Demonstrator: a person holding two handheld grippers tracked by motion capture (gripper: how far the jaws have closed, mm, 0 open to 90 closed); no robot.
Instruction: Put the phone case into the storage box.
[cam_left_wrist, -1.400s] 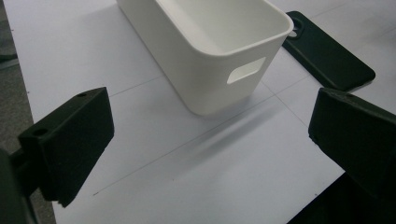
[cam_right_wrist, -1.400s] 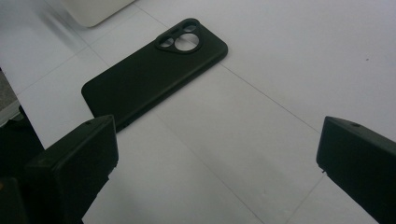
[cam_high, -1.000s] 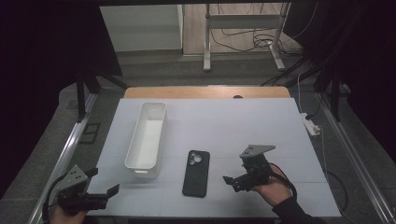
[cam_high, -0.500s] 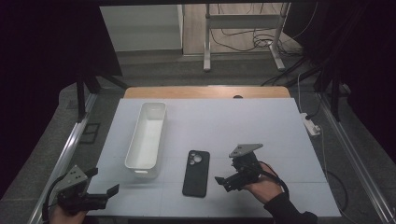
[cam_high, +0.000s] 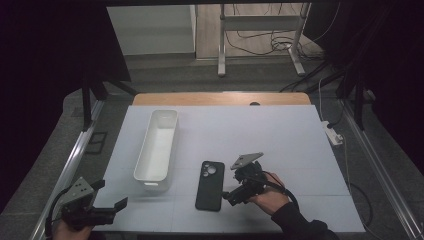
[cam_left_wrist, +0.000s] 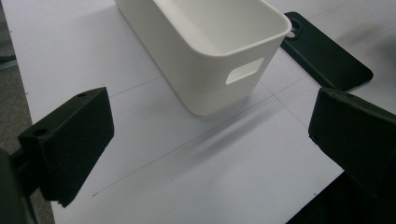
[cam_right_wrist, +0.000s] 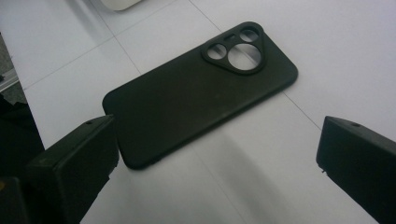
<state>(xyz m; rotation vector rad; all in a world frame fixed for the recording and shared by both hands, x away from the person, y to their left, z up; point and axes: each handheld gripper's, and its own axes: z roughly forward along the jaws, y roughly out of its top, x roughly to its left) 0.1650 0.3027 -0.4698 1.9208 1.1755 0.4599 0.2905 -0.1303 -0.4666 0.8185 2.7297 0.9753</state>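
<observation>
Since a second ago the right claw (cam_high: 231, 196) has slid left and nearer, closing on the black phone case (cam_high: 209, 185); the left claw (cam_high: 114, 210) has stayed put at the near left corner of the tabletop (cam_high: 280, 140). The phone case lies flat, back up, near the middle of the near half, just right of the white bin (cam_high: 157, 145), not touching it. The right claw hangs wide open just beside the case's near right edge, one jaw close to its near corner in the right gripper view, nothing held. The left claw is also spread wide and empty, facing the bin's near end.
</observation>
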